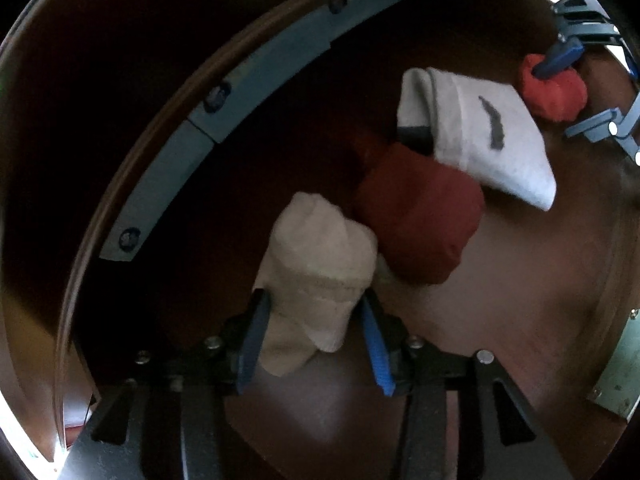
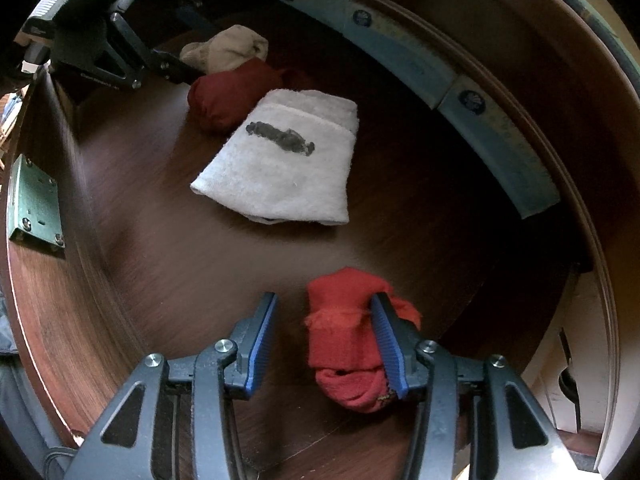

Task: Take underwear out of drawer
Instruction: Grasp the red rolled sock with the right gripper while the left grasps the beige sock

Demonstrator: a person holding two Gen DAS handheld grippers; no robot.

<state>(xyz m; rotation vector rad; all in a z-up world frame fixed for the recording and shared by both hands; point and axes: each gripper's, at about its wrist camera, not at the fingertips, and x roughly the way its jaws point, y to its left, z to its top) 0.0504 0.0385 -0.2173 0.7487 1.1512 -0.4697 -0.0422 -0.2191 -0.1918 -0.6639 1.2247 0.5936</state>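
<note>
Inside a dark wooden drawer (image 2: 160,264) lie several rolled garments. In the left wrist view my left gripper (image 1: 314,320) has its jaws wide around a beige bundle (image 1: 320,276), both pads close to its sides. A dark red bundle (image 1: 420,216) and a white folded piece with a dark logo (image 1: 480,136) lie beyond. In the right wrist view my right gripper (image 2: 324,320) is open; a bright red bundle (image 2: 348,336) lies between the fingers, against the right pad (image 2: 390,352), with a gap to the left pad. The white piece (image 2: 284,160) lies ahead.
A blue-grey metal rail with screws (image 2: 440,68) runs along the drawer's far wall, also in the left wrist view (image 1: 224,120). A green metal bracket (image 2: 36,208) sits on the drawer's side wall. The right gripper appears in the left wrist view (image 1: 560,64).
</note>
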